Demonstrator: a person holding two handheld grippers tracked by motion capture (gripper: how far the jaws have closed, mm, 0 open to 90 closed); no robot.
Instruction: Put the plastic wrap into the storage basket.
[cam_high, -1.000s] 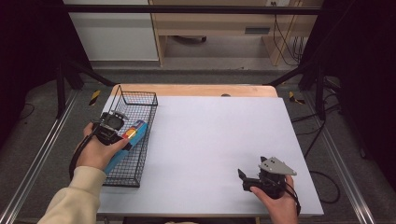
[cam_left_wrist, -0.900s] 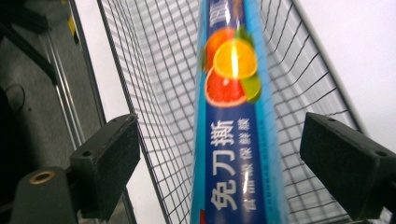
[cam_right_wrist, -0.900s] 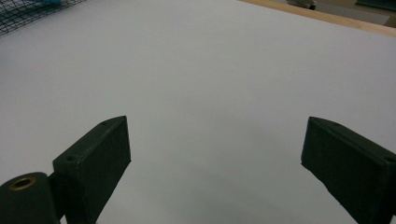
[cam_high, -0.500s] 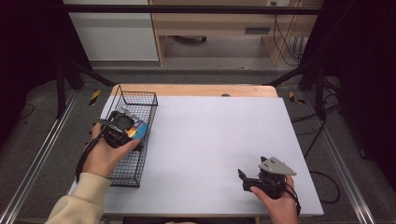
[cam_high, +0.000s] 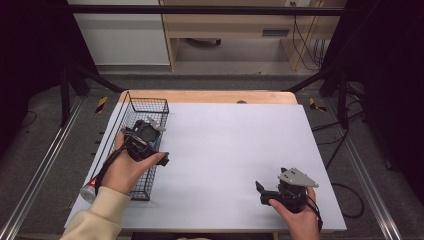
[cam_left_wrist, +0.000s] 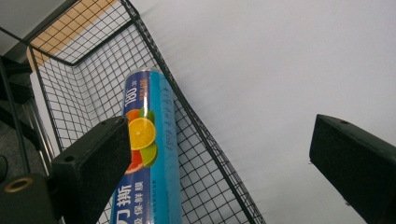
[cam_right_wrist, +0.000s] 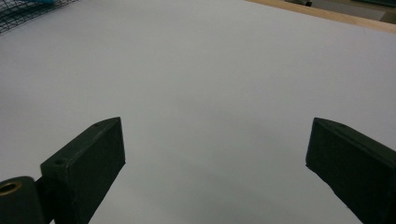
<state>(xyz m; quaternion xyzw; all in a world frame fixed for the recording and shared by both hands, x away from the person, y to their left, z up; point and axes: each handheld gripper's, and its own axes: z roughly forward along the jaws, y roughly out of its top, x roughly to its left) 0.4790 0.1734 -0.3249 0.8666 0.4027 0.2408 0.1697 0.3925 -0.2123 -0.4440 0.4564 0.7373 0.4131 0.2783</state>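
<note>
The table (cam_high: 230, 150) bears a wire basket (cam_high: 145, 107) at its left edge, where the left gripper (cam_high: 162, 159) hovers above the basket's right wall. Its jaws have just been opening and stand wide with nothing between them — judged a release, since the blue cling-film roll (cam_left_wrist: 154, 154) lies below and ahead of the left jaw, leaning along the basket's wall. The right gripper (cam_high: 260, 192) rests well apart on bare table, jaws spread and empty — likely idle.

The high view looks forward and down on the whole table (cam_high: 225, 150); each tool view sits close above it (both catch the wire basket (cam_left_wrist: 93, 88)).
</note>
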